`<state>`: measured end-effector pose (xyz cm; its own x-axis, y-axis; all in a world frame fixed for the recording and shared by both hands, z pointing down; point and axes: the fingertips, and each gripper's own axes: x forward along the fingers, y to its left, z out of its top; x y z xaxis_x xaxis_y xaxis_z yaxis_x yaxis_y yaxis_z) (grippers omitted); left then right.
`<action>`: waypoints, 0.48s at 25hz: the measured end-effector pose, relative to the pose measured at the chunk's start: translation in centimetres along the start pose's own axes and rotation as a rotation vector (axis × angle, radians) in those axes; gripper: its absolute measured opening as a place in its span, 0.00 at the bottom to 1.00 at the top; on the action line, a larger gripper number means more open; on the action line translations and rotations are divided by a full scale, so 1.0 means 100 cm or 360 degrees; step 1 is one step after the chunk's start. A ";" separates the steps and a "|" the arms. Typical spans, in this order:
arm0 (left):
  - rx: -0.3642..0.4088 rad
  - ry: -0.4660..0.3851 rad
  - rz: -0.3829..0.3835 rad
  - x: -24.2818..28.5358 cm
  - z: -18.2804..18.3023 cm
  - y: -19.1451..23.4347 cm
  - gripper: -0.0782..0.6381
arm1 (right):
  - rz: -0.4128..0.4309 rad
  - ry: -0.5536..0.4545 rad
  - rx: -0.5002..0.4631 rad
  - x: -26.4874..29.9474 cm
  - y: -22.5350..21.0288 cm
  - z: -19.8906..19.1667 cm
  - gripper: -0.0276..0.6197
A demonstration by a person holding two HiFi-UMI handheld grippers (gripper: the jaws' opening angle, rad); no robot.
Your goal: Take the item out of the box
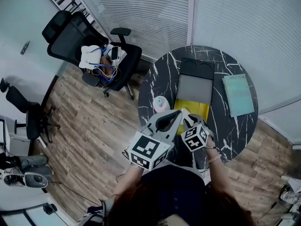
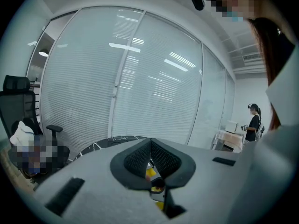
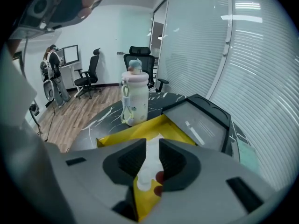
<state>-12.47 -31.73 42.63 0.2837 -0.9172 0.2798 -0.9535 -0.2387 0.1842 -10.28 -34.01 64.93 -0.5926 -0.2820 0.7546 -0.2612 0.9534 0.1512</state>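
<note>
A wood-plank floor [image 1: 94, 131] runs under a round black marble table [image 1: 160, 74] with white veins, which stands close to a glass wall with shut white blinds [image 1: 155, 13] on the far and right sides. To the left of the table is a black office chair [image 1: 70, 36] heaped with cloth and cables, and another black chair [image 1: 26, 112] stands further left by a plain pale wall [image 1: 19, 27]. Strip lights reflect in the glass [image 2: 126, 45].
</note>
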 end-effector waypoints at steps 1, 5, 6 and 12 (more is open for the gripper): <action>-0.0001 0.0002 0.0003 0.000 0.000 0.000 0.15 | 0.0002 0.0008 0.0005 0.002 0.000 -0.001 0.18; -0.0005 0.0011 0.0013 -0.001 -0.002 0.003 0.15 | 0.0001 0.0042 0.0020 0.010 0.000 -0.007 0.18; -0.0006 0.0015 0.0016 -0.002 -0.002 0.004 0.15 | -0.0004 0.0050 0.0023 0.012 0.000 -0.008 0.18; -0.0009 0.0031 0.0029 -0.002 -0.006 0.005 0.15 | -0.0015 0.0105 0.0059 0.025 -0.002 -0.017 0.18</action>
<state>-12.89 -31.48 43.21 0.2683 -0.9150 0.3012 -0.9579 -0.2202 0.1844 -10.42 -34.71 67.90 -0.5386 -0.2819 0.7940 -0.2953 0.9458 0.1354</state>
